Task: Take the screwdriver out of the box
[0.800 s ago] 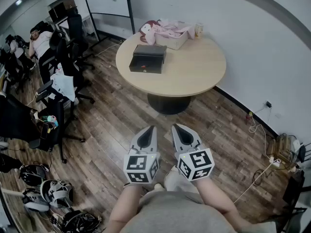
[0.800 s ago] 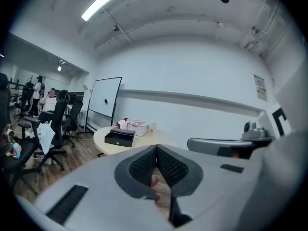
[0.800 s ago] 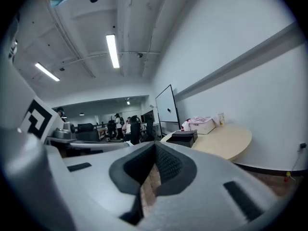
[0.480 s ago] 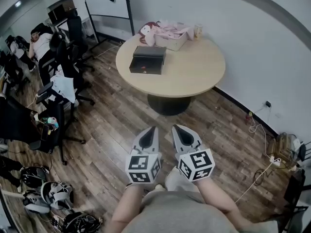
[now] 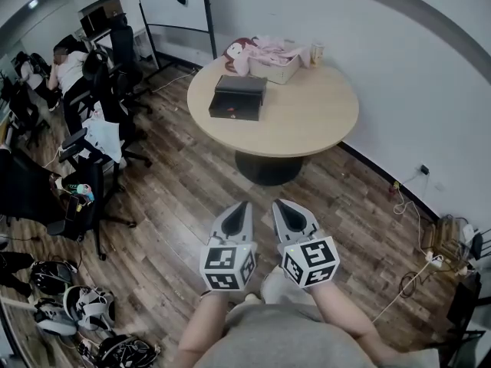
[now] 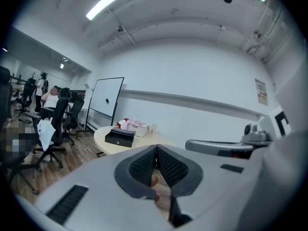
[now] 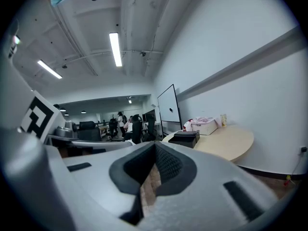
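Currently the left gripper [image 5: 240, 205] and right gripper [image 5: 282, 203] have jaws closed and empty above the wooden floor [image 5: 176, 205], well apart from the black rectangular box [image 5: 238, 96] on the round beige worktop [image 5: 307, 117]. The lid appears shut, and the screwdriver is not visible.

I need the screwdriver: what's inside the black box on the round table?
The black box sits closed on the round table; only its lid and front show. Its inside is covered, no screwdriver visible.

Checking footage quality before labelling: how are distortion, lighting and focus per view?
Head view: fisheye curves the wall; round table sharp, evenly lit. Left gripper view: dark vignetted corners, ceiling light blown out. Right gripper view: same vignette, box small but clear.
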The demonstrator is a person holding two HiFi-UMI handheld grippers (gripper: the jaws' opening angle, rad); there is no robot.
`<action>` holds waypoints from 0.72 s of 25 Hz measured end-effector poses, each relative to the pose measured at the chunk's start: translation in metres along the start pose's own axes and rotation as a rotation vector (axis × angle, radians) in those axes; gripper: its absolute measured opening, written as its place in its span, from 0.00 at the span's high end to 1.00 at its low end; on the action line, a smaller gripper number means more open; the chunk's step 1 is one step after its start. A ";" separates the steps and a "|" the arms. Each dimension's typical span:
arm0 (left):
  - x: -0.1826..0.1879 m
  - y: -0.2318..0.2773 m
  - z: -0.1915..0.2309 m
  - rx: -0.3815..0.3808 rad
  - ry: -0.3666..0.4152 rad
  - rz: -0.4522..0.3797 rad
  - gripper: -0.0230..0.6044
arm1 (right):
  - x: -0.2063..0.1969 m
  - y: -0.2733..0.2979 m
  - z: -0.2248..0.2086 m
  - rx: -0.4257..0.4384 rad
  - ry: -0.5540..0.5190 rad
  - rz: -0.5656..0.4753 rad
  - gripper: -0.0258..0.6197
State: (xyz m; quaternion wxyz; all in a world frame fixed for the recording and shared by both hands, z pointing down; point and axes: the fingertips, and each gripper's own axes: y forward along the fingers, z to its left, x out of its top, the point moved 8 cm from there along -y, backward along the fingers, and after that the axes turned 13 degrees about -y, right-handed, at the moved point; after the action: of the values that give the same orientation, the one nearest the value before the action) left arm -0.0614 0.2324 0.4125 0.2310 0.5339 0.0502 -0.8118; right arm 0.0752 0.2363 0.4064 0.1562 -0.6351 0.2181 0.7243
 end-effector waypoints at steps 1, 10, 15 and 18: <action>0.001 -0.001 0.001 0.001 -0.001 -0.001 0.96 | 0.001 0.001 0.001 0.004 0.007 -0.008 0.96; 0.001 -0.012 0.012 0.013 -0.011 0.004 0.96 | -0.002 0.001 0.014 0.005 0.033 0.006 0.96; -0.002 -0.013 0.024 0.025 -0.026 0.011 0.96 | -0.005 0.007 0.020 0.023 0.062 0.019 0.96; 0.000 -0.003 0.032 0.029 -0.027 0.015 0.96 | -0.005 0.021 0.016 0.031 0.058 0.021 0.96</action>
State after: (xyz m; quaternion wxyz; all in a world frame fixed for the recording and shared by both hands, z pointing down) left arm -0.0894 0.2250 0.4255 0.2300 0.5264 0.0313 -0.8180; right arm 0.0516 0.2274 0.4155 0.1522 -0.6512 0.2404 0.7035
